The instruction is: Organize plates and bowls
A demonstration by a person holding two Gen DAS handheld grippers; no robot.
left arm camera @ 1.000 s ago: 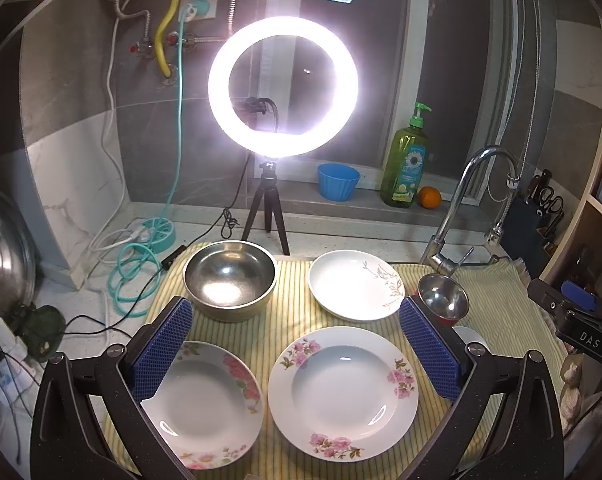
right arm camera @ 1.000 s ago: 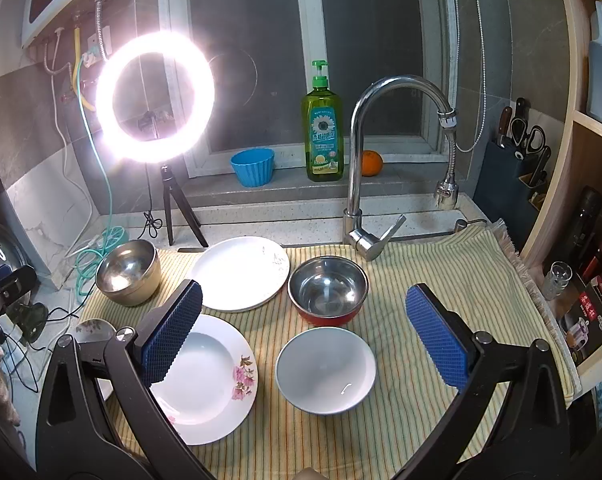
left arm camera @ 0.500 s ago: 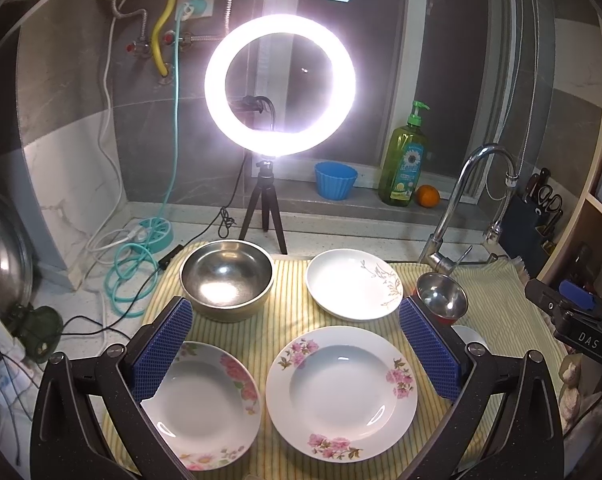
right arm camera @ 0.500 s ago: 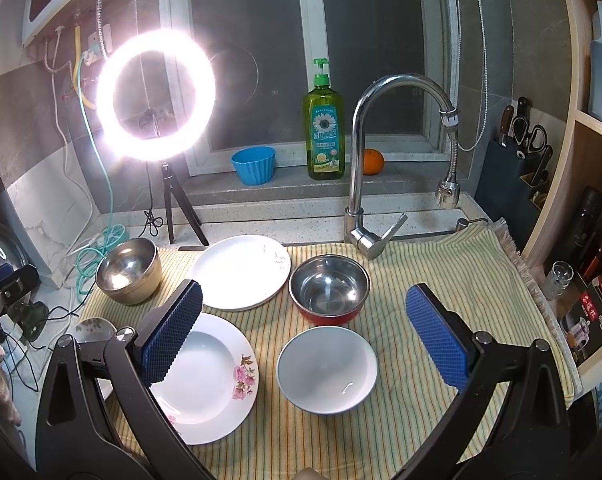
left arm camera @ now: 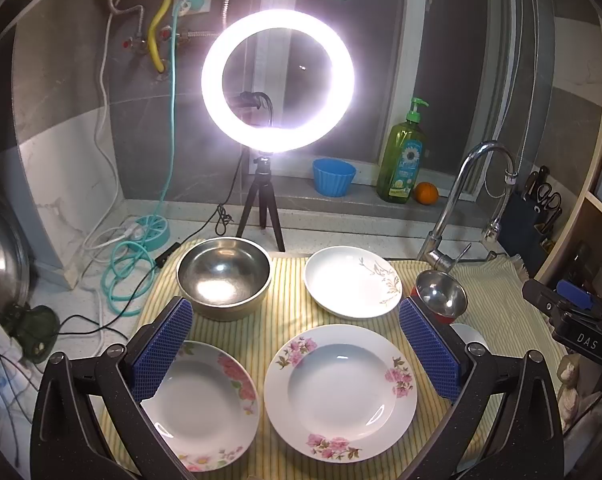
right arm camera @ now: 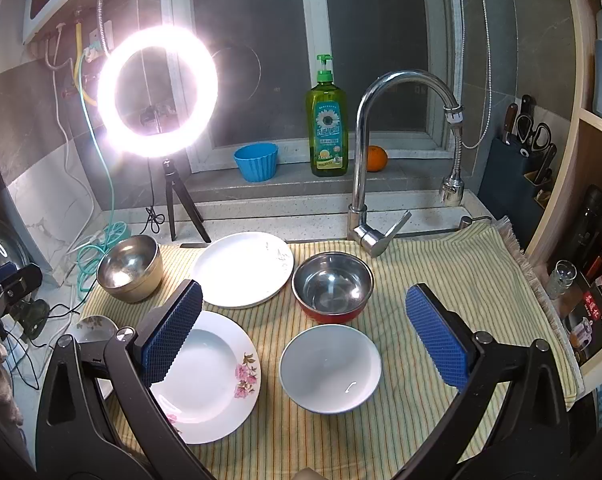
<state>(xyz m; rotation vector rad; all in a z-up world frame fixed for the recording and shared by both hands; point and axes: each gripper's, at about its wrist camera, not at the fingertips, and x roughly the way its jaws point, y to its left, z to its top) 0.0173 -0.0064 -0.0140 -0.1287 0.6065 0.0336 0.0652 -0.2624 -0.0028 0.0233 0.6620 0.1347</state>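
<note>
On a yellow striped cloth (left arm camera: 285, 304) lie two pink-flowered plates (left arm camera: 341, 392) (left arm camera: 205, 400), a white plate with a gold sprig (left arm camera: 351, 282), a large steel bowl (left arm camera: 223, 276) and a red-sided steel bowl (left arm camera: 441, 294). In the right wrist view the red-sided bowl (right arm camera: 333, 286) stands behind a white bowl (right arm camera: 330, 368), with a flowered plate (right arm camera: 209, 376), the white plate (right arm camera: 243, 268) and the steel bowl (right arm camera: 131, 268) to the left. My left gripper (left arm camera: 295, 352) is open and empty above the flowered plates. My right gripper (right arm camera: 305, 344) is open and empty above the white bowl.
A lit ring light on a tripod (left arm camera: 277, 80) stands behind the cloth. A faucet (right arm camera: 381, 152) rises at the back. A blue cup (right arm camera: 256, 162), soap bottle (right arm camera: 328, 128) and orange (right arm camera: 376, 158) sit on the sill. Cables (left arm camera: 129, 264) lie left; a knife block (right arm camera: 521, 156) stands right.
Both grippers have drifted only slightly; the scene sits a touch lower and left in the left wrist view. Nothing was grasped or moved.
</note>
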